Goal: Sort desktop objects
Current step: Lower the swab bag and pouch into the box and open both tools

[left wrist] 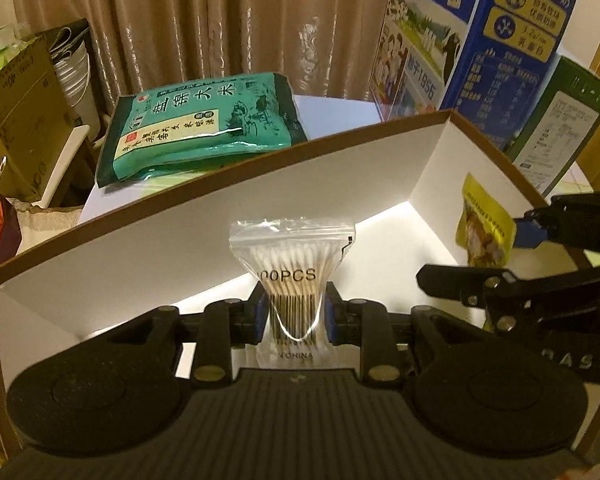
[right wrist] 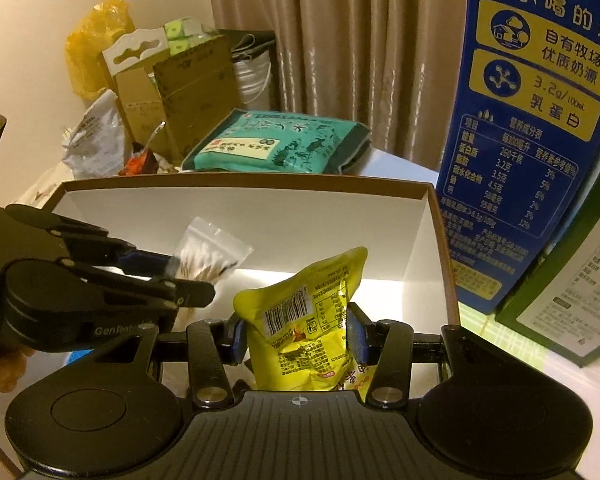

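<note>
Left gripper (left wrist: pixel 295 316): pinching the cotton swab bag (left wrist: pixel 291 268) at its waist; held above the open white-lined box (left wrist: pixel 220 216)
Right gripper (right wrist: pixel 298 334): clamped on the yellow snack pouch (right wrist: pixel 300 320); pouch upright over the same box, near its right wall
Behind box: green rice bag (left wrist: pixel 204 120) lying flat; blue milk carton (right wrist: pixel 532 120) standing at right

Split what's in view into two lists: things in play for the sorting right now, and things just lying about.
In play:
left gripper shut on cotton swab bag
right gripper shut on yellow snack pouch
white box, both bags held over it

Lying about:
green rice bag
blue milk carton
cardboard boxes
</note>
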Demonstrator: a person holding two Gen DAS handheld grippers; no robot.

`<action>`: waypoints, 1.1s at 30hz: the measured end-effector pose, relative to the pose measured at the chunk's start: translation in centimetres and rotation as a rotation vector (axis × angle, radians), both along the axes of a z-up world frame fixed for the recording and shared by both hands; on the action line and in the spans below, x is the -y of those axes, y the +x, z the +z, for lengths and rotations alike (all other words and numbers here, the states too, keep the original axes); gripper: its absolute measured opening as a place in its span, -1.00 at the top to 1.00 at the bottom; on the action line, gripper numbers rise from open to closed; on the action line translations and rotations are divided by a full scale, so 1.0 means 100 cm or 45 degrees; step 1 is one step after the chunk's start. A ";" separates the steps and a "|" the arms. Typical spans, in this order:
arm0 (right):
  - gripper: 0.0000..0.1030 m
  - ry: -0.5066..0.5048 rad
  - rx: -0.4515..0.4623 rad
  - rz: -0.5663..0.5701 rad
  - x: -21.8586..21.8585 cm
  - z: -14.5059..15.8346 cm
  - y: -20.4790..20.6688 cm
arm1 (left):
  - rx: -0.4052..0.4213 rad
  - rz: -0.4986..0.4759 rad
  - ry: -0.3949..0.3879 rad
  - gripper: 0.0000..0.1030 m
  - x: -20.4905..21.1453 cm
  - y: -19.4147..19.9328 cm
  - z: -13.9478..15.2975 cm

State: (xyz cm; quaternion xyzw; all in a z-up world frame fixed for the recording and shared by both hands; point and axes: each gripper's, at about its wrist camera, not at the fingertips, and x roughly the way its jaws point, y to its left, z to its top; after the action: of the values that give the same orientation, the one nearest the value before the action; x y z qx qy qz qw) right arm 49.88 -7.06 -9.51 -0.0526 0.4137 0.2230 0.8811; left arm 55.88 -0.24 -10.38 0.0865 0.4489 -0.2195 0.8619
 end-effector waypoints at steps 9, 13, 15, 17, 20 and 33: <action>0.12 -0.026 0.010 -0.002 -0.004 -0.003 0.005 | 0.013 0.009 0.003 0.14 -0.005 0.000 0.001; 0.08 -0.045 0.045 -0.001 -0.007 -0.004 0.005 | 0.036 0.022 0.008 0.03 -0.010 -0.002 0.007; -0.11 -0.064 0.080 -0.006 -0.009 -0.003 0.005 | 0.050 0.035 0.014 -0.03 -0.014 -0.005 0.010; -0.42 -0.067 0.116 -0.009 -0.009 -0.002 0.004 | 0.057 0.041 0.010 -0.04 -0.017 -0.007 0.013; -0.47 -0.053 0.137 -0.021 -0.008 0.000 0.002 | 0.072 0.048 0.014 -0.21 -0.021 -0.012 0.017; -0.70 0.033 0.086 -0.016 0.004 0.017 -0.046 | 0.130 0.095 0.023 -0.59 -0.044 -0.040 0.039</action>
State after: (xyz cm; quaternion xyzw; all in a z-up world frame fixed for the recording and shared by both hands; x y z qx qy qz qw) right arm 45.30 -7.51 -7.86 -0.0462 0.3810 0.2207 0.8966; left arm 51.86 4.16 -6.51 0.0884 0.4093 -0.1784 0.8904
